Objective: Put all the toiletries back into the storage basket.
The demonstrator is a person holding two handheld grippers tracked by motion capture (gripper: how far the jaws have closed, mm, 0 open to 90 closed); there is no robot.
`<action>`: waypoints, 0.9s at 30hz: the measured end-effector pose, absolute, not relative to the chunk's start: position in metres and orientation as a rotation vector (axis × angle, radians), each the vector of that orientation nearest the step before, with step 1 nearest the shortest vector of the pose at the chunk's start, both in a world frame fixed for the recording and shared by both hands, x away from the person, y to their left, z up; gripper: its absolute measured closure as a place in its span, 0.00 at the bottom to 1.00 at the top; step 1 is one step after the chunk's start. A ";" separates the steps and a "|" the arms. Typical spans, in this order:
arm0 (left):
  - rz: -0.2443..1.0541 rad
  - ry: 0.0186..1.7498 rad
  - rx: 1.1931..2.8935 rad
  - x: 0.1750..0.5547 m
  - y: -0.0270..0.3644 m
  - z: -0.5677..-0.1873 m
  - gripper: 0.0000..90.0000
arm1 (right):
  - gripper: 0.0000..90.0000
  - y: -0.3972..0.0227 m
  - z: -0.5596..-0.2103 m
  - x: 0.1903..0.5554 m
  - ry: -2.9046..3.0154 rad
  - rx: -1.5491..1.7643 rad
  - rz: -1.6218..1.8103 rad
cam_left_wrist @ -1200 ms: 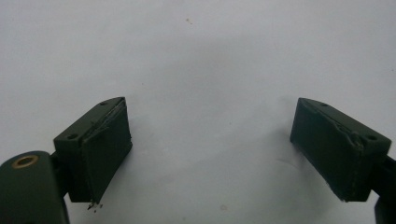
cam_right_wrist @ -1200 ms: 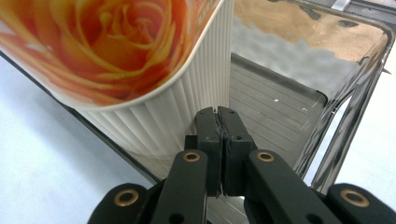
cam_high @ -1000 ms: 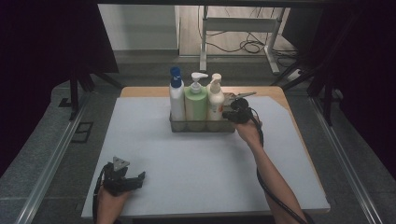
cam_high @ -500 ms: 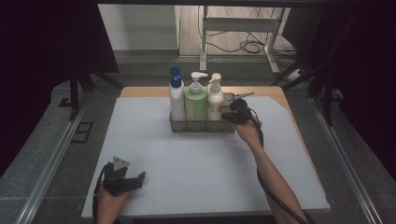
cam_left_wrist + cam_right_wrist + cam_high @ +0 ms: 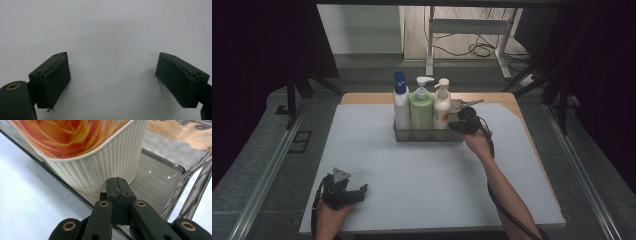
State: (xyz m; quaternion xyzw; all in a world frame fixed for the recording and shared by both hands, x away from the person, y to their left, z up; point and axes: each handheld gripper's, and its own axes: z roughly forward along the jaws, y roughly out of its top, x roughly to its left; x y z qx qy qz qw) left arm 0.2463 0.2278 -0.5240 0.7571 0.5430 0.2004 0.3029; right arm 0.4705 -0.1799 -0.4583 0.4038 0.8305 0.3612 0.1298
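A clear tray (image 5: 427,136) at the back middle of the white table (image 5: 422,170) holds three pump bottles: a white one with a blue cap (image 5: 401,107), a green one (image 5: 421,107) and a cream one (image 5: 442,105). My right gripper (image 5: 457,126) is at the tray's right end, beside the cream bottle. In the right gripper view its jaws are pressed together, and the right gripper (image 5: 117,182) has its tips at the foot of the ribbed cream bottle (image 5: 100,162), over the tray (image 5: 155,177) rim. My left gripper (image 5: 362,190) rests near the front left edge. In its own view the left gripper (image 5: 112,80) is open over bare tabletop.
A metal object (image 5: 464,105) lies just behind the tray's right end. The wooden table edge (image 5: 362,97) shows behind the white surface. Dark curtains stand at both sides, and a metal frame with cables (image 5: 472,47) is on the floor beyond.
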 end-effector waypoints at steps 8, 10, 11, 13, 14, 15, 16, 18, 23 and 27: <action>0.532 1.439 2.007 0.246 0.228 -0.524 0.13 | 0.96 -0.182 -0.459 0.470 2.401 1.175 1.059; 0.532 1.439 2.007 0.246 0.228 -0.524 0.13 | 0.94 -0.182 -0.459 0.470 2.393 1.183 1.068; 0.532 1.439 2.006 0.246 0.228 -0.524 0.13 | 0.92 -0.183 -0.460 0.470 2.386 1.183 1.068; 0.532 1.439 2.006 0.246 0.228 -0.524 0.13 | 0.90 -0.184 -0.460 0.470 2.379 1.178 1.070; 0.532 1.439 2.006 0.246 0.228 -0.524 0.13 | 0.89 -0.184 -0.460 0.469 2.377 1.180 1.074; 0.532 1.439 2.006 0.246 0.228 -0.524 0.13 | 0.89 -0.184 -0.459 0.469 2.375 1.176 1.076; 0.532 1.439 2.007 0.246 0.228 -0.524 0.13 | 0.88 -0.185 -0.459 0.469 2.373 1.174 1.075; 0.532 1.439 2.007 0.246 0.228 -0.524 0.13 | 0.84 -0.186 -0.458 0.468 2.366 1.169 1.073; 0.532 1.439 2.007 0.246 0.228 -0.524 0.13 | 0.74 -0.190 -0.456 0.466 2.347 1.173 1.085; 0.533 1.439 2.006 0.246 0.228 -0.524 0.13 | 0.63 -0.193 -0.454 0.464 2.326 1.169 1.089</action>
